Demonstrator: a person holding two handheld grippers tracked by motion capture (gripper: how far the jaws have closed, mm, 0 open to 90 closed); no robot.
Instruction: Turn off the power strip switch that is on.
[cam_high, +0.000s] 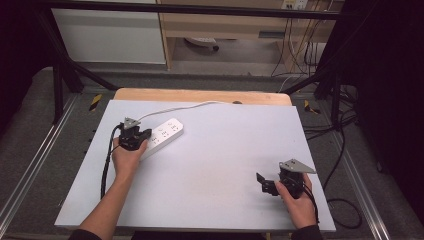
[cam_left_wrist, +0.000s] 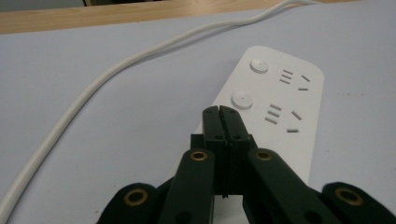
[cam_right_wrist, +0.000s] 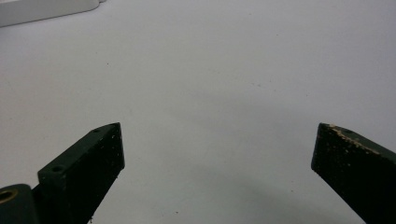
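A white power strip (cam_high: 162, 136) lies on the table's left half, its white cable (cam_high: 185, 107) running off toward the far edge. My left gripper (cam_high: 141, 135) is shut and empty, its tips over the near end of the power strip (cam_left_wrist: 280, 107), just short of a round button (cam_left_wrist: 242, 99). Whether the tips touch the strip is unclear. The white cable (cam_left_wrist: 93, 88) curves past on the left of that view. My right gripper (cam_high: 261, 181) stands open near the front right of the table, and my right gripper (cam_right_wrist: 217, 135) has only bare table between its jaws.
The pale grey table top (cam_high: 220, 145) has a wooden strip along its far edge (cam_high: 200, 95). A corner of the power strip (cam_right_wrist: 42, 9) shows far off in the right gripper view. Black cables (cam_high: 345, 150) lie on the floor to the right.
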